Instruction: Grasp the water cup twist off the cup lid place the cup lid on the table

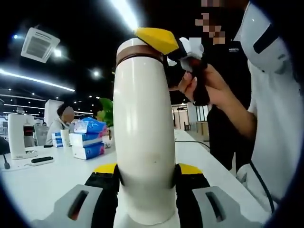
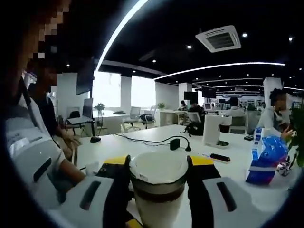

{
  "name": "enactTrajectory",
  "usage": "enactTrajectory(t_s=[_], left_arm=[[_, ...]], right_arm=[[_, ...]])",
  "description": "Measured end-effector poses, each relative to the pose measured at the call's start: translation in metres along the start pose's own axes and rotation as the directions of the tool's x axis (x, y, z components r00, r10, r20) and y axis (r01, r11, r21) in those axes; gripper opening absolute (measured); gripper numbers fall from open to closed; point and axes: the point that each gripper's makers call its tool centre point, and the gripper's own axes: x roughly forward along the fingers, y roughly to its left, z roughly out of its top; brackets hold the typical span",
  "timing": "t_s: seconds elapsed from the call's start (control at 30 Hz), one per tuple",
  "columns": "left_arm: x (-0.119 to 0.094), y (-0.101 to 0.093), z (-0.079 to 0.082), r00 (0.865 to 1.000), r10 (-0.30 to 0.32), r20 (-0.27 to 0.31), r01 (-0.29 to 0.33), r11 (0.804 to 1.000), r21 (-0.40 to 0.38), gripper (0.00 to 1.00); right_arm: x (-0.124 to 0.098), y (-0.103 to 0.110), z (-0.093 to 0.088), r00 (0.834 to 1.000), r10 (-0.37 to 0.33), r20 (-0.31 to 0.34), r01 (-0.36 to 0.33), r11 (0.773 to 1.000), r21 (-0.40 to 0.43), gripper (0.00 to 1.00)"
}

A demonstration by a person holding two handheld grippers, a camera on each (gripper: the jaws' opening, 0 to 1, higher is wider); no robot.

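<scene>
Left tongs (image 1: 146, 173) clamp the water cup (image 1: 142, 137); right tongs (image 2: 158, 173) pinch its lid (image 2: 158, 167).

— What does the water cup (image 1: 145, 147) look like?
— Tall, cream-white, upright at the centre of the left gripper view, with a brown band near its top.
— And the cup lid (image 2: 159, 170)?
— White, still on the cup, at the bottom centre of the right gripper view.

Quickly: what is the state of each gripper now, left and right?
Left gripper: shut on the white water cup, around its body.
Right gripper: shut on the cup lid, at the cup's top.
</scene>
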Motion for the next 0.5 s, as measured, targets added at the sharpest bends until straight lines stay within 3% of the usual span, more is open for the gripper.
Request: enactTrajectory(t_s=[0.23,0.37,0.43,0.5], left_arm=[[0.001,-0.001,0.001,1.000,0.002,0.001,-0.002,1.000,0.003,0.48],[0.001,-0.002,0.001,1.000,0.001,0.002,-0.001,1.000,0.003,0.48],[0.001,-0.003,0.001,1.000,0.001,0.002,-0.001,1.000,0.002,0.48],[0.000,-0.003,0.001,1.000,0.001,0.002,-0.001,1.000,0.000,0.48]], right_arm=[[-0.001,0.005,0.001,0.992,0.128,0.018,-0.128,0.991,-0.027,0.49],[-0.001,0.011,0.002,0.975,0.221,0.026,-0.220,0.975,-0.034,0.49],[-0.001,0.010,0.002,0.973,0.230,0.020,-0.229,0.973,-0.029,0.49],[-0.001,0.015,0.002,0.958,0.284,0.022,-0.283,0.958,-0.047,0.49]])
